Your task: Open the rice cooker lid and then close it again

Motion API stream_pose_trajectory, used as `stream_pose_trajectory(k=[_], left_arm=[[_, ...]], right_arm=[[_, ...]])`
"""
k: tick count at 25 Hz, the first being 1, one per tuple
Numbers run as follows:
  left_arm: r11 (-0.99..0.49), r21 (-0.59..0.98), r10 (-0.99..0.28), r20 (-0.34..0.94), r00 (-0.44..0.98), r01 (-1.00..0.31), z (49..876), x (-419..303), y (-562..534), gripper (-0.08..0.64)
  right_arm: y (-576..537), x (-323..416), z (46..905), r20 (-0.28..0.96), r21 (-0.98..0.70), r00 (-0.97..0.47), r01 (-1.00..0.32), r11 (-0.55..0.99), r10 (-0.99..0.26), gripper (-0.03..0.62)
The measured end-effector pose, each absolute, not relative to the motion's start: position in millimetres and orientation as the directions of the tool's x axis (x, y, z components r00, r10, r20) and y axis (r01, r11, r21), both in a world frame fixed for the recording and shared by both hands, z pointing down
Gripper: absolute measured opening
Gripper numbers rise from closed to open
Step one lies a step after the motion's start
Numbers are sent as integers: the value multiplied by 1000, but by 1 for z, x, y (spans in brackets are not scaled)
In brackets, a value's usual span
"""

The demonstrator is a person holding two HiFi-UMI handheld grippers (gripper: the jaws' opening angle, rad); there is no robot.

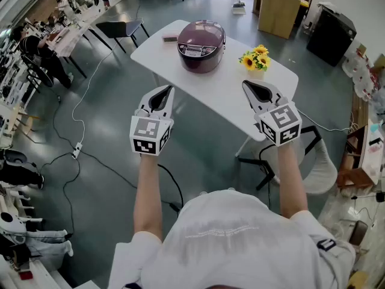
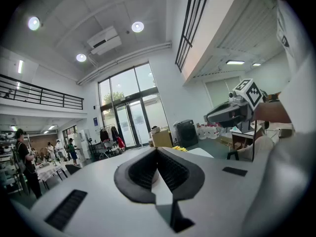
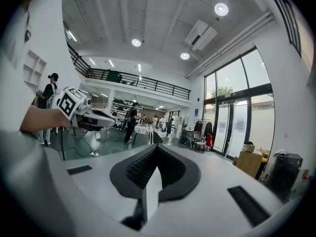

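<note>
Approach mattered most: the next move called for reaching the cooker point(image 1: 201, 46), lid shut on the counter point(image 1: 228, 101), and pressing its latch squarely. Left hand-held gripper point(image 1: 163, 92) and right hand-held gripper point(image 1: 248, 86) hovered short of the cooker, jaws closed and empty, arms outstretched, pointing roughly level.

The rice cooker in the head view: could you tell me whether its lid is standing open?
No, the rice cooker sits on the table with its lid down flat.
</note>
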State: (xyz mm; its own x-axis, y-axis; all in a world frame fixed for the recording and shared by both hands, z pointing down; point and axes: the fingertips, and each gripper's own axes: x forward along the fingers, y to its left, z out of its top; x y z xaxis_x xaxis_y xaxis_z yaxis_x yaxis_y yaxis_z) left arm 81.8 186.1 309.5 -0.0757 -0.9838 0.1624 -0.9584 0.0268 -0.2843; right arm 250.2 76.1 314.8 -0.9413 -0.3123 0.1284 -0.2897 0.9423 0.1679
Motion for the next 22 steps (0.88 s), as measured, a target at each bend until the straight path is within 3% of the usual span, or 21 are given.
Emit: stream_pose_trajectory(k=[13,22], left_arm=[[1,-301,-984,171,-55,-954,313,74,197,15],[2,-261,-987,157,-44,-965,316,53,218,17]], right_arm=[[95,242,314,137,138,-950,-263,955,-281,25],[111,228,316,126,167,-930,-324,931,-346,25]])
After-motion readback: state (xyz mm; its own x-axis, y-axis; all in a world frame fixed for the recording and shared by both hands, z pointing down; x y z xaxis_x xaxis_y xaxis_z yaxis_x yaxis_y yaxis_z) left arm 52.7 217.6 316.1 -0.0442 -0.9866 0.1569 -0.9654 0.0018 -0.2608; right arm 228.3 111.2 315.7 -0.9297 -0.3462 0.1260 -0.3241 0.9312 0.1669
